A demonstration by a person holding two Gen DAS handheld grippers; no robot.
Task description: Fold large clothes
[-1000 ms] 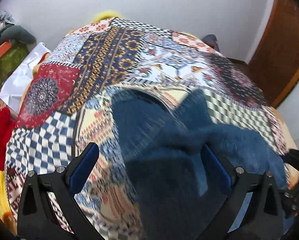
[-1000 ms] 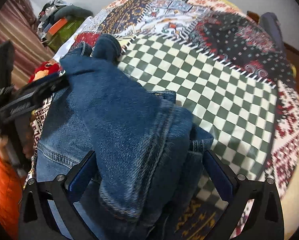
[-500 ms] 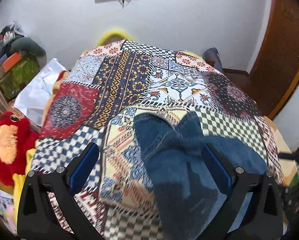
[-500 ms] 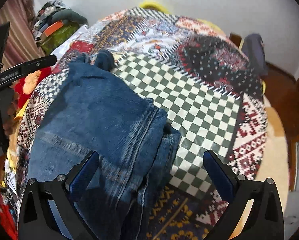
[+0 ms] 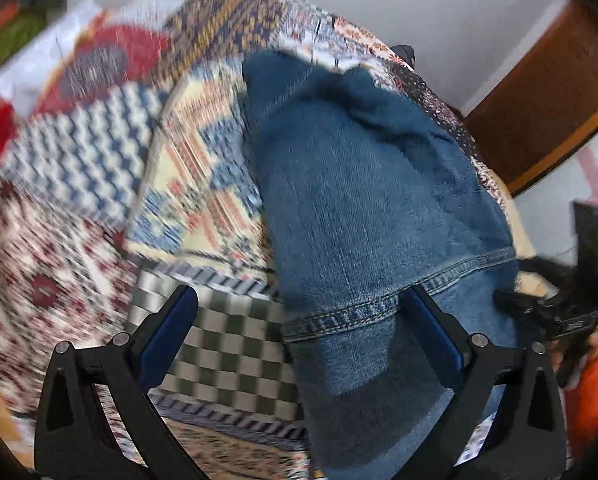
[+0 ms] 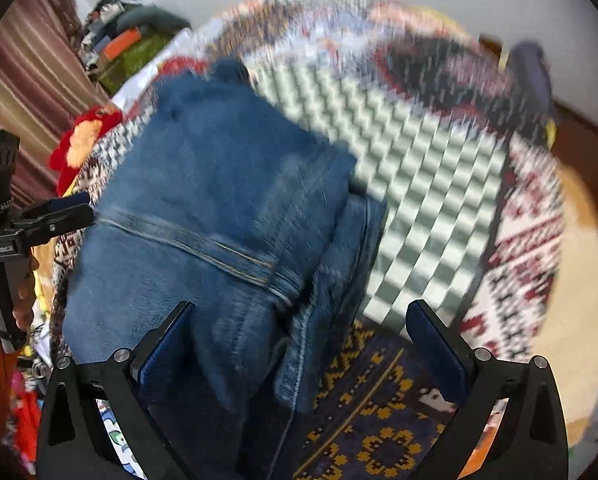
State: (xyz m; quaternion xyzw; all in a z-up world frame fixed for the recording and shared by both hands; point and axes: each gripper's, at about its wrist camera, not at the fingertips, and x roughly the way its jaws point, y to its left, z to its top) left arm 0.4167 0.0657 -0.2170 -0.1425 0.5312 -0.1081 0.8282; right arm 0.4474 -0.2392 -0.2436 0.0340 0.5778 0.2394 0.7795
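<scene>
Left wrist view: left gripper (image 5: 299, 320) jaws spread wide, gripping nothing. Folded jeans (image 5: 371, 208) lying on patchwork bedspread (image 5: 99, 184), stretching from between the jaws away toward the far side of the bed. Stitched hem band crossing just ahead of the right-hand fingertip (image 5: 415, 300); denim behind and under that finger, contact unclear (blurred). Left-hand finger well clear, over green checked patch. Long left edge of denim running up the middle of frame; bare bedspread to its left, lots of open room there. Right gripper (image 5: 559, 312) at right edge, just beside the denim's right edge. Brown door (image 5: 539, 120) beyond the bed at right.

Right wrist view: right gripper (image 6: 299, 320) also spread wide, holding nothing. Jeans (image 6: 219, 200) filling left half, near end reaching in between the jaws and covering the left-hand finger's side; layered folded edges stacked mid-frame. Right-hand finger apart from denim, over navy and yellow patch of bedspread (image 6: 439, 184). Green checked area to the right of denim free. Left gripper (image 6: 59, 212) by denim's left edge, held by a hand (image 6: 23, 280). Red plush toy (image 6: 83, 140) off the bed's left side. Whole frame motion-blurred.
</scene>
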